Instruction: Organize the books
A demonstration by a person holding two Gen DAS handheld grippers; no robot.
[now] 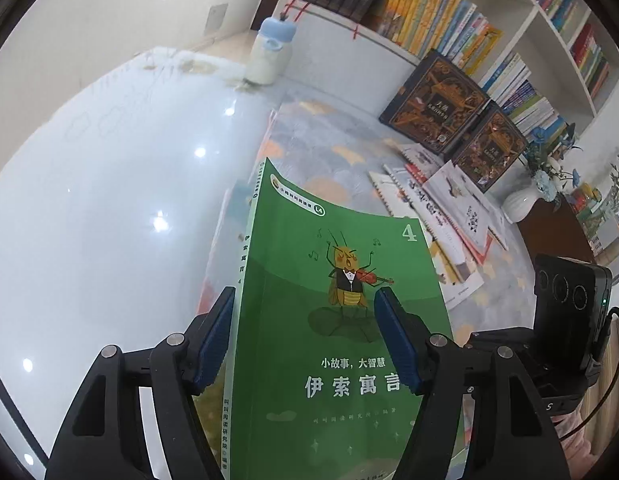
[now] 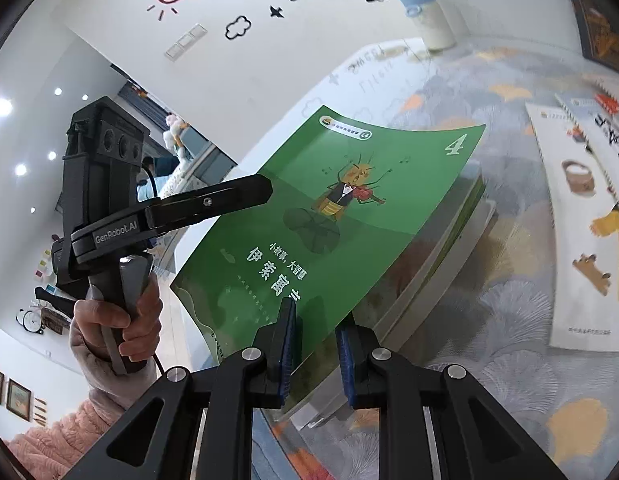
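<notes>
Running lengthwise away from both cameras, the green book (image 1: 341, 320) fills lower centre of the left wrist view, spine toward frame left. Left gripper (image 1: 305, 344) straddles the spine edge with jaws spread wide, no squeeze evident. Right gripper (image 2: 315, 348) has the lower cover edge between its pads; whether it pinches, cannot tell. Other books (image 1: 437, 216) lie scattered right on the mat (image 1: 333, 136).

Left wrist cam: close, looking along green book (image 1: 341, 320) toward bookshelf (image 1: 489, 40). Right wrist cam: close, faces wall. Both share book.
</notes>
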